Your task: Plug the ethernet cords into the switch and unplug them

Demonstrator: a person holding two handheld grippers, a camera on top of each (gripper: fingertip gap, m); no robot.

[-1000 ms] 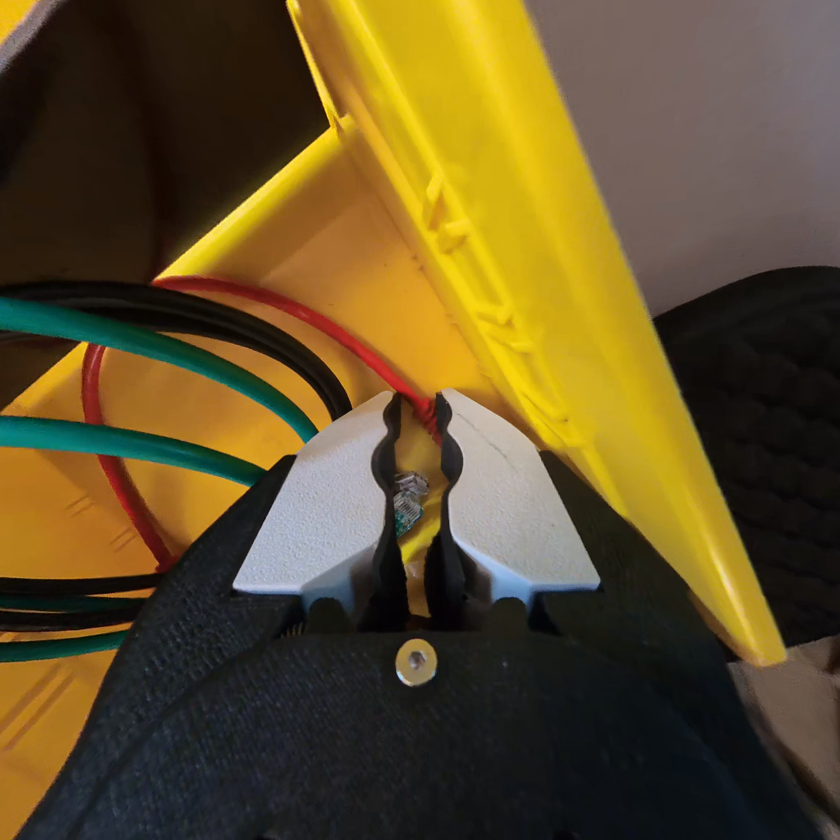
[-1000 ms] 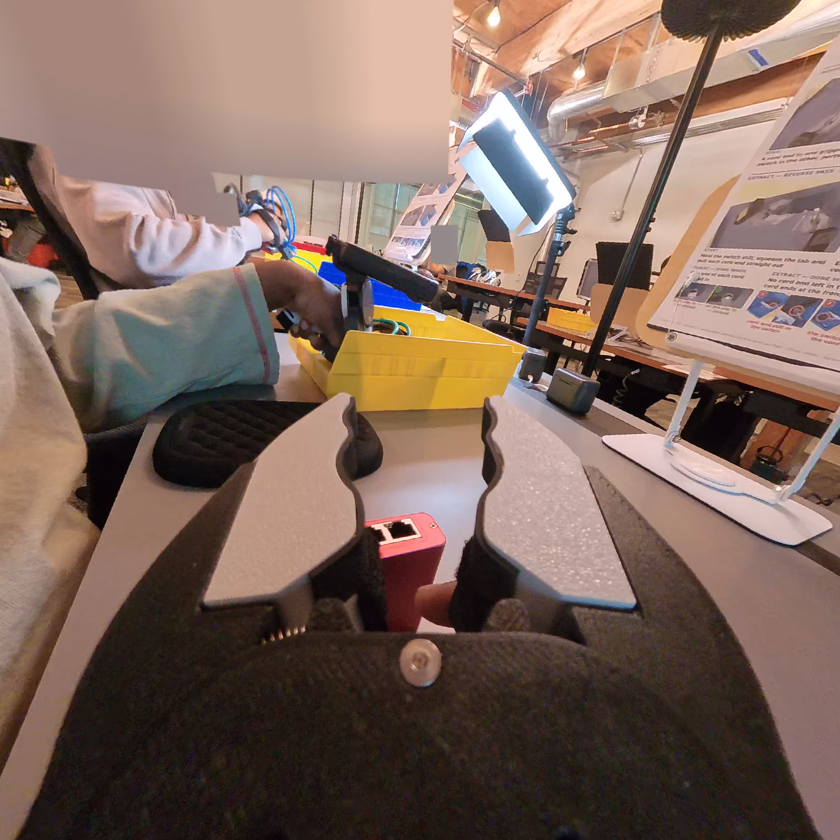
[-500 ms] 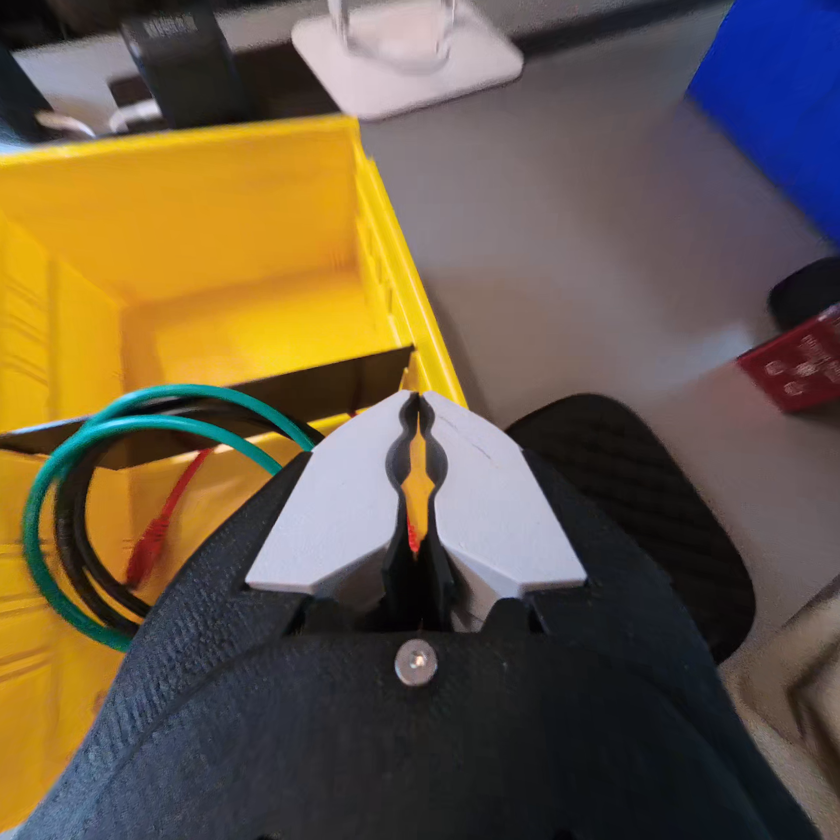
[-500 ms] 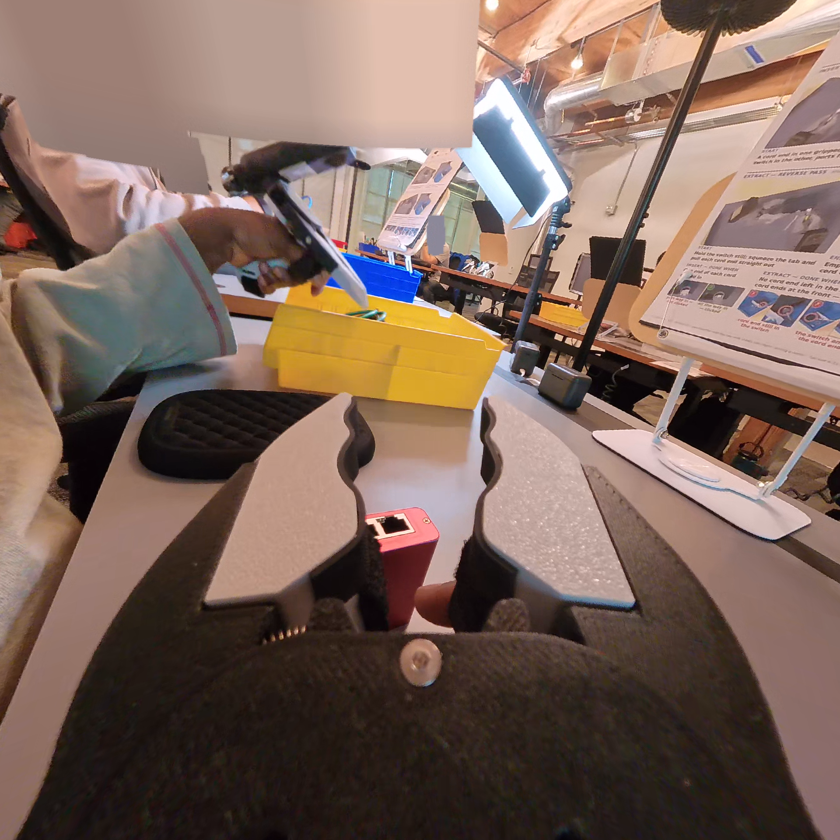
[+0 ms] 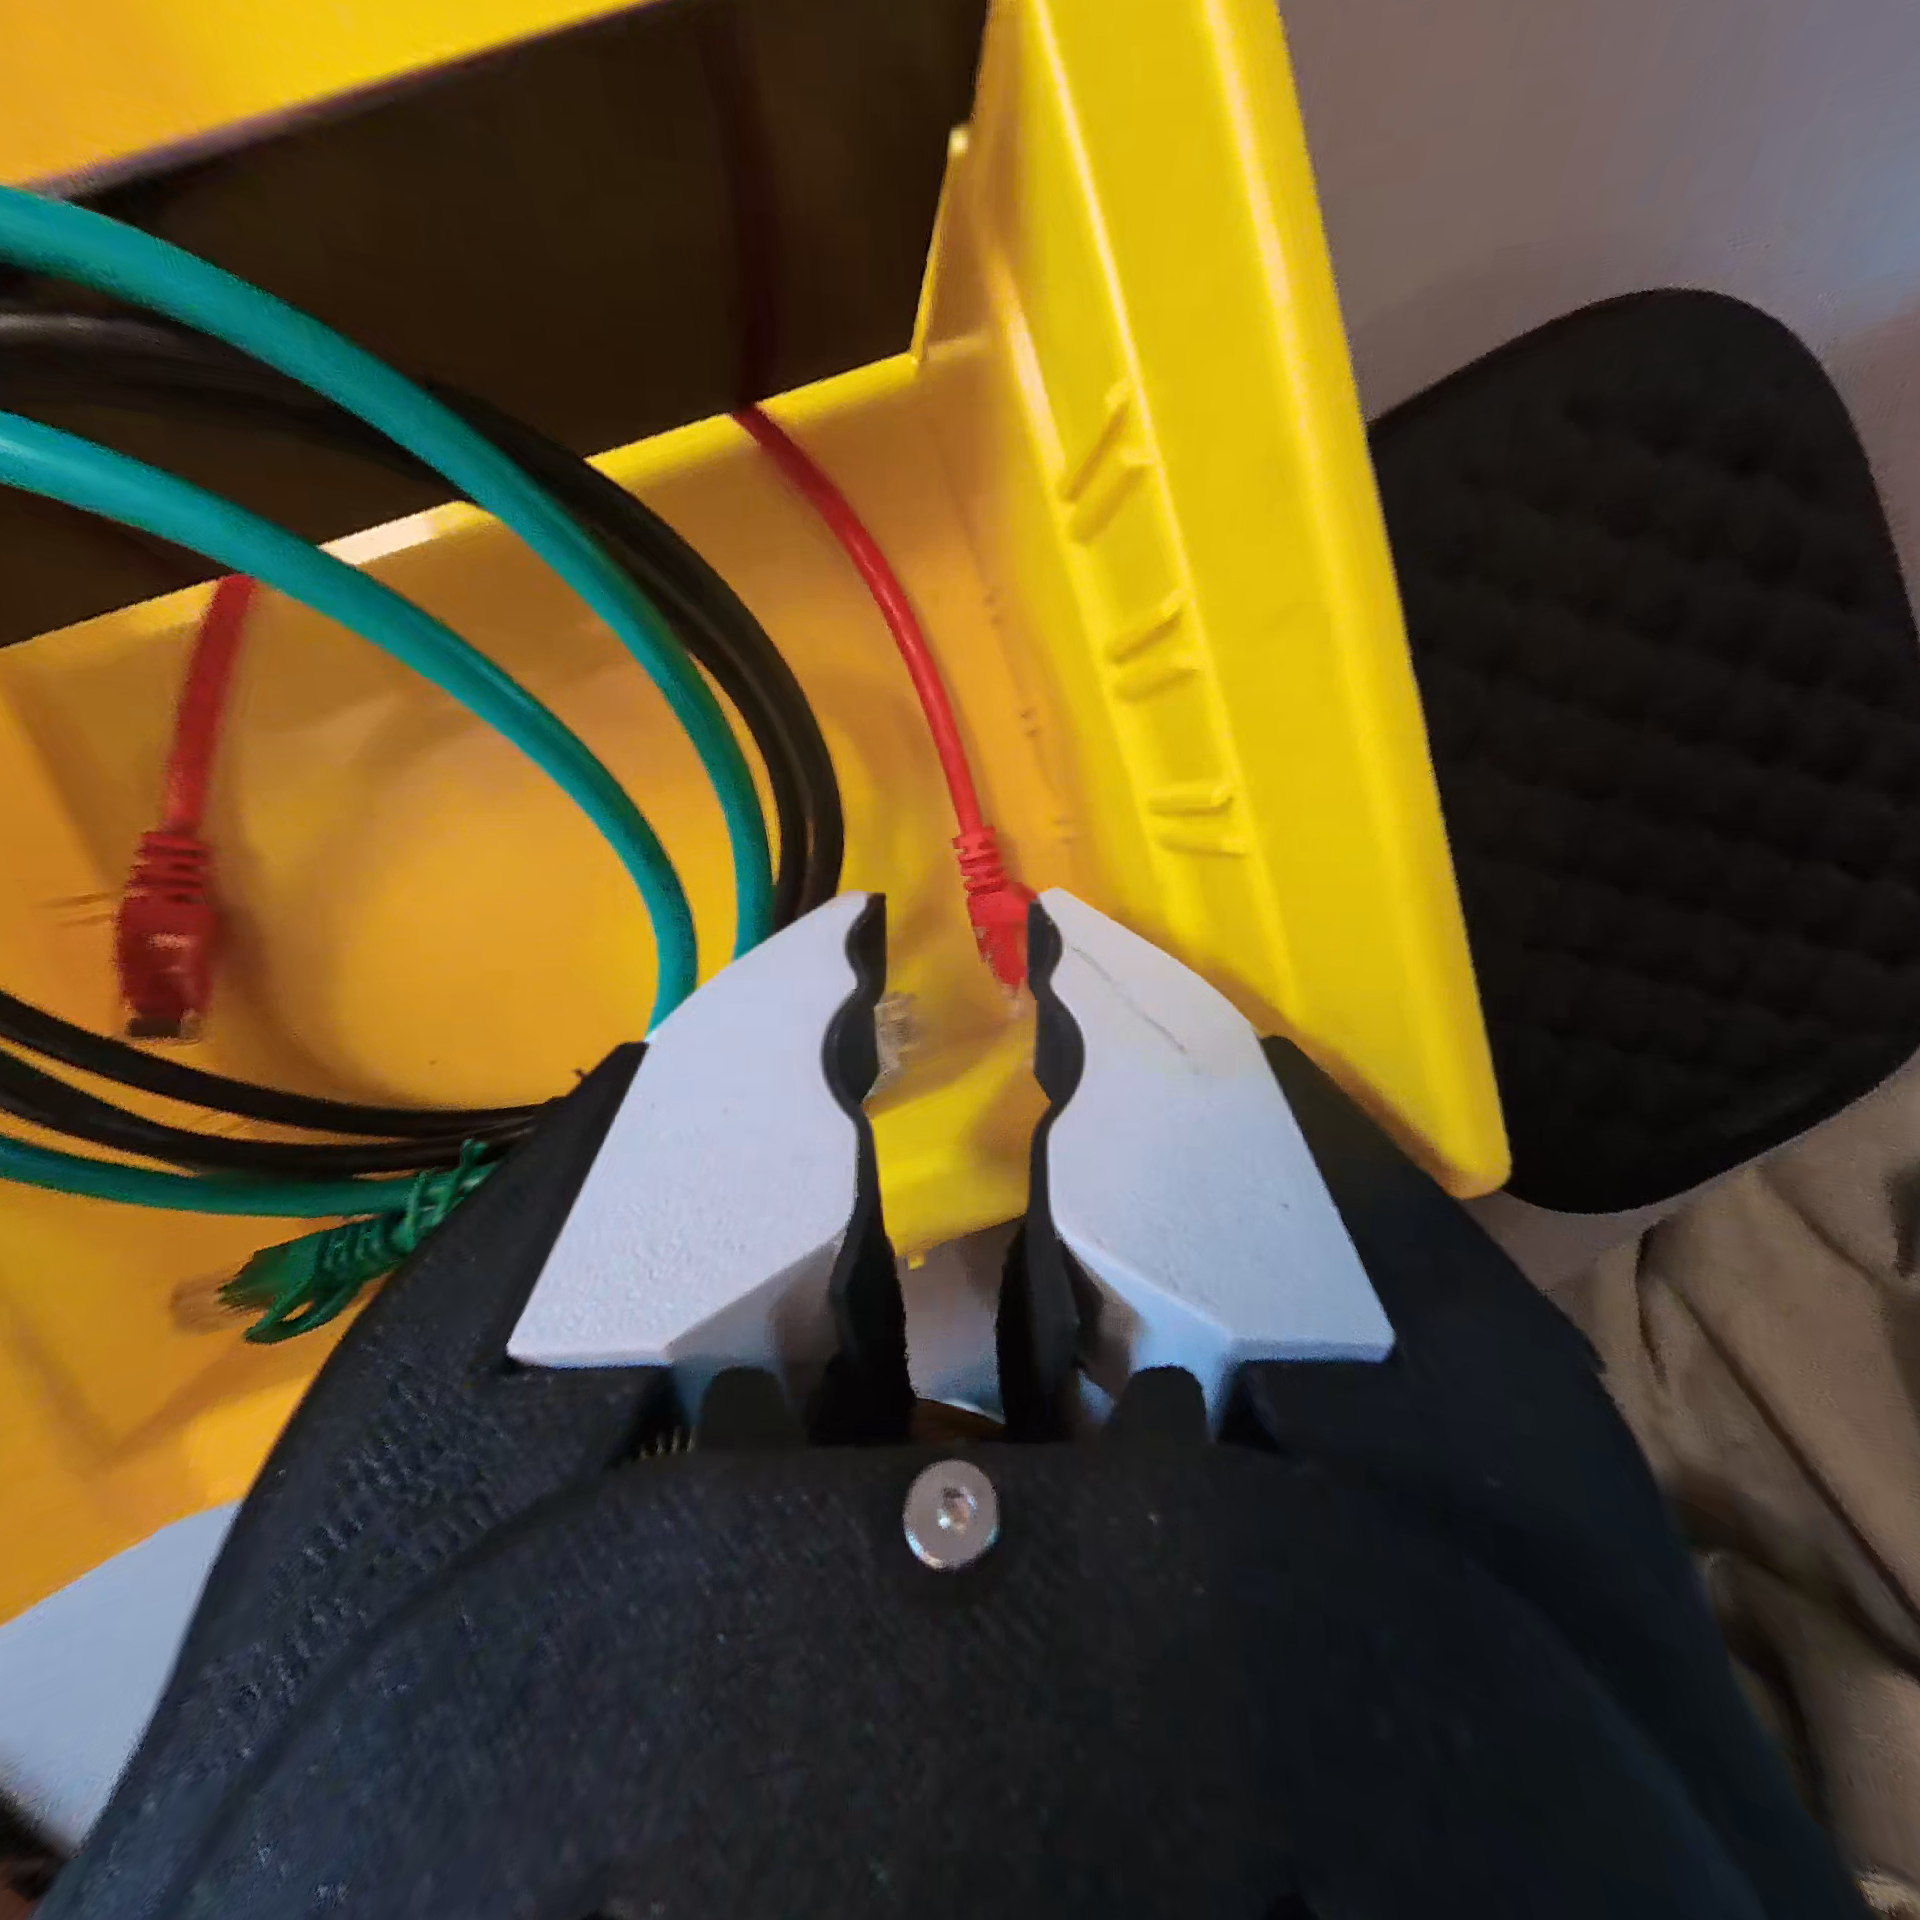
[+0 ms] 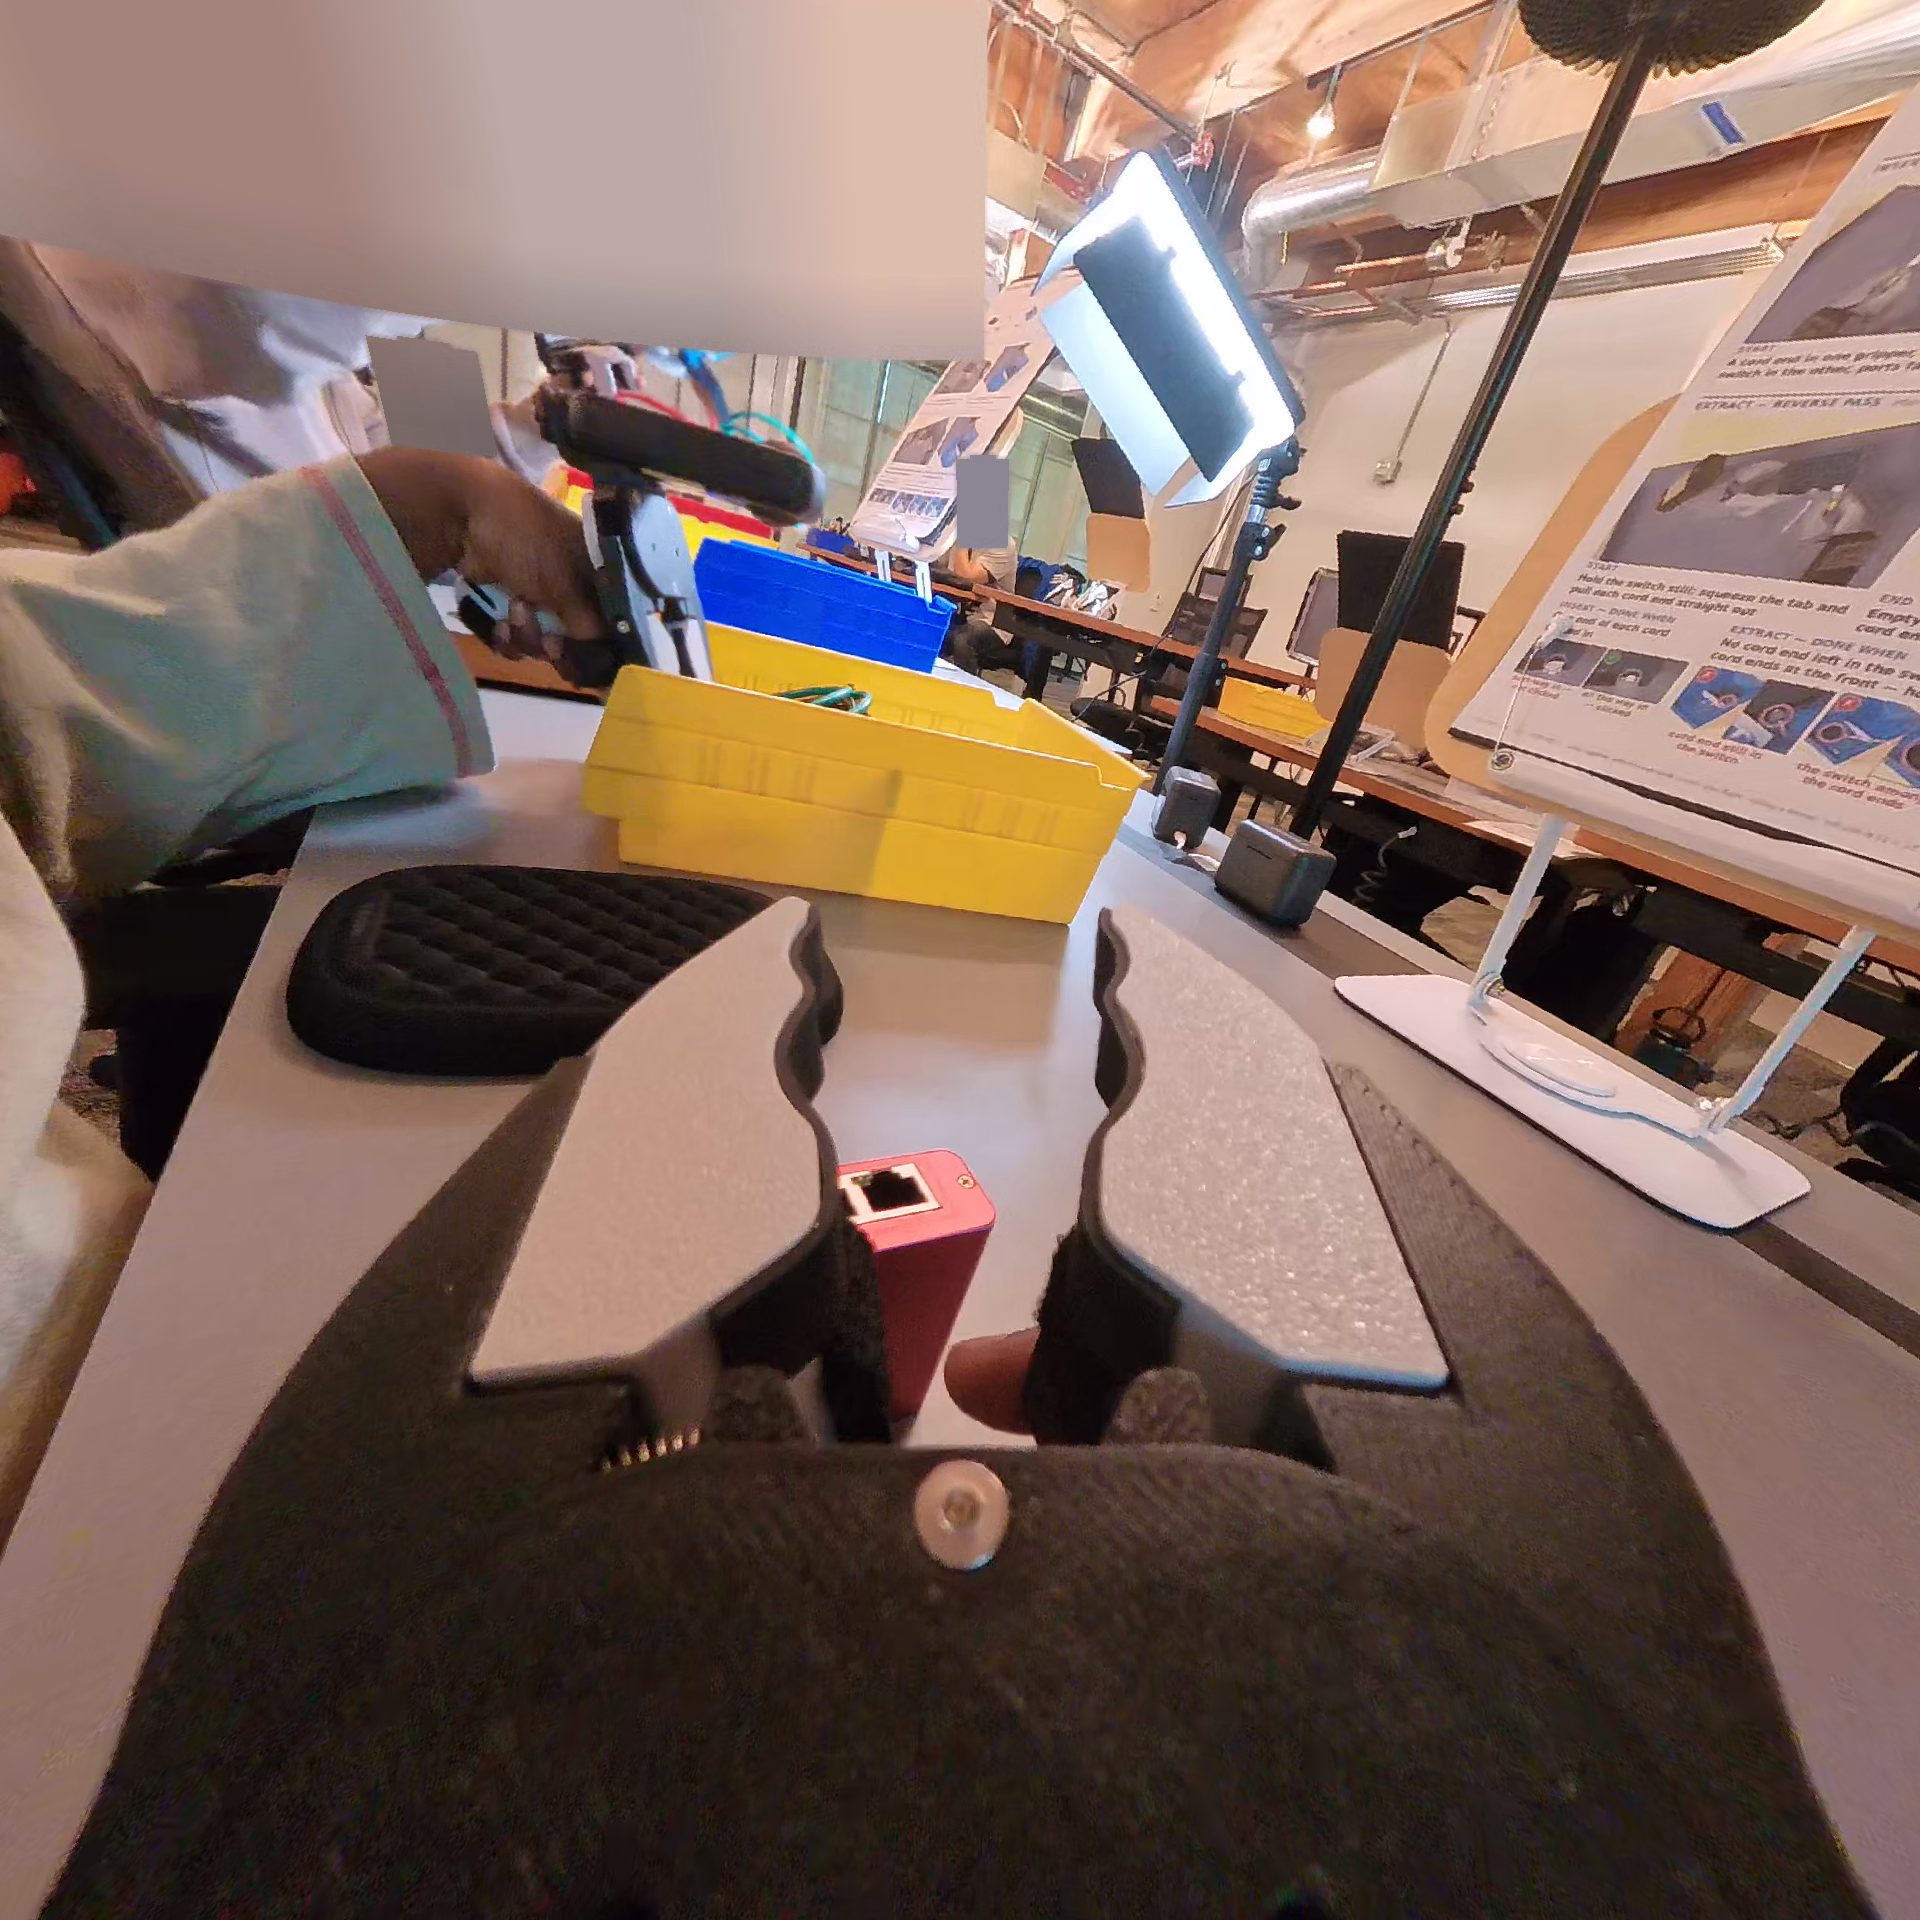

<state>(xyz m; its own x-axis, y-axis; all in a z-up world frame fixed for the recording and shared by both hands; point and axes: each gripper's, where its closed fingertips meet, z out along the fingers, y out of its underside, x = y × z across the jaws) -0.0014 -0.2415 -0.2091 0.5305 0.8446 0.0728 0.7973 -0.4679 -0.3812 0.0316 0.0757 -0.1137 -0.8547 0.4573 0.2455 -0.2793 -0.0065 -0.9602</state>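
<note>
In the left wrist view my left gripper (image 5: 954, 914) is low inside the yellow bin (image 5: 1174, 520), jaws a little apart and holding nothing. A red ethernet plug (image 5: 992, 925) lies just ahead, touching the right fingertip. A second red plug (image 5: 161, 935), green cords (image 5: 540, 665), black cords (image 5: 790, 748) and a green plug (image 5: 312, 1268) lie on the bin floor. In the right wrist view my right gripper (image 6: 956, 925) is wide open over the grey table. The red switch (image 6: 914, 1247) sits deep between the fingers, against the left pad, ports facing forward.
A black padded rest (image 6: 520, 966) lies left of the yellow bin (image 6: 862, 810); it also shows in the left wrist view (image 5: 1662, 727). A blue bin (image 6: 821, 603) stands behind. A white sign stand (image 6: 1558, 1070), a lamp pole and small grey boxes (image 6: 1273, 883) are at right. The gap from one gripper's tips to the other's is roughly 35 cm.
My left gripper was shut around the red cord, rose above the bin, then came back down into it and opened; the red plug now lies free. The right gripper has barely moved.
</note>
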